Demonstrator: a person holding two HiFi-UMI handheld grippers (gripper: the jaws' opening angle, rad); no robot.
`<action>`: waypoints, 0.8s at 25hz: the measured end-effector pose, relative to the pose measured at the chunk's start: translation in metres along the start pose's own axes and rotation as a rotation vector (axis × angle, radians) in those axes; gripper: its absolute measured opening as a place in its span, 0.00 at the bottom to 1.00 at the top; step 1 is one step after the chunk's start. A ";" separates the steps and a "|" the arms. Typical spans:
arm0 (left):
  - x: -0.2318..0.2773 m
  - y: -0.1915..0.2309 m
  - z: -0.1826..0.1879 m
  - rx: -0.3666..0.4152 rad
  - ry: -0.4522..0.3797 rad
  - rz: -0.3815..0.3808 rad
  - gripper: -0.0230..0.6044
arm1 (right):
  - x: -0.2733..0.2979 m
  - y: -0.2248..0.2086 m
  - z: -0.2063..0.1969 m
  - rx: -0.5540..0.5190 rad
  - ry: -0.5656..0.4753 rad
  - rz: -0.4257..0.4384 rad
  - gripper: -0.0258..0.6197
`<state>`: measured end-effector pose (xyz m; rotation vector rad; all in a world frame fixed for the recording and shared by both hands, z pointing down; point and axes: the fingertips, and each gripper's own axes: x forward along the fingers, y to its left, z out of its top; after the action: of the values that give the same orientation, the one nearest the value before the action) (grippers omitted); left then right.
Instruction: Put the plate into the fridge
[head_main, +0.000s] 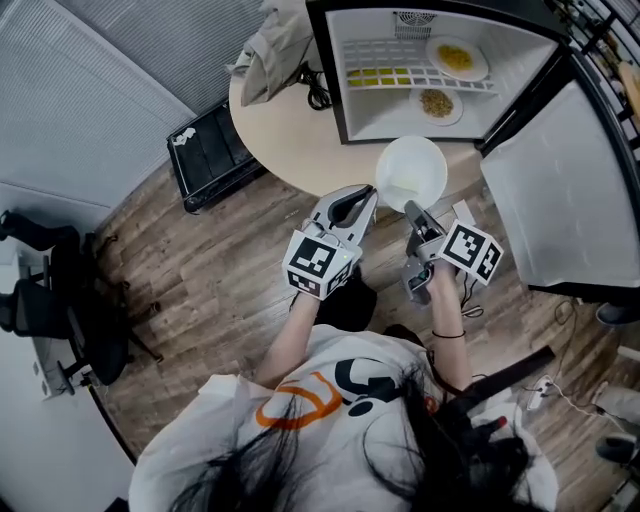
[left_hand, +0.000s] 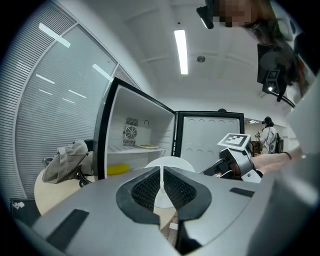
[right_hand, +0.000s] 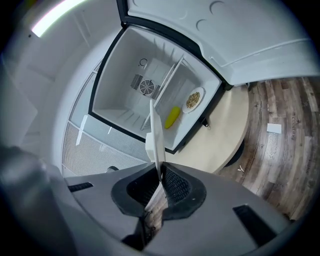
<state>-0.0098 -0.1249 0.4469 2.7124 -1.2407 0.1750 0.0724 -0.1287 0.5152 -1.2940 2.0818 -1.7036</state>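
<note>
Plate (head_main: 411, 172), round from overhead, shows edge-on pinched in right tongs (right_hand: 159, 175); left tongs (left_hand: 161, 180) closed.

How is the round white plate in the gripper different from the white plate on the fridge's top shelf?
The round white plate in the right gripper is empty; the white plate on the shelf carries yellow food. The gripped plate is held in the air outside the open fridge; the shelf plate lies flat inside it. Both are round and white.
</note>
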 end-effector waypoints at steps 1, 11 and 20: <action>0.002 0.006 0.001 -0.001 -0.002 -0.008 0.07 | 0.005 0.001 0.001 0.002 -0.004 -0.005 0.08; 0.025 0.050 0.012 -0.002 -0.030 -0.107 0.07 | 0.039 0.009 0.014 0.016 -0.077 -0.059 0.08; 0.043 0.052 0.014 -0.020 -0.041 -0.177 0.07 | 0.043 0.007 0.022 0.037 -0.102 -0.096 0.08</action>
<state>-0.0210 -0.1930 0.4455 2.8026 -0.9990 0.0863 0.0556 -0.1749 0.5178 -1.4585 1.9526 -1.6675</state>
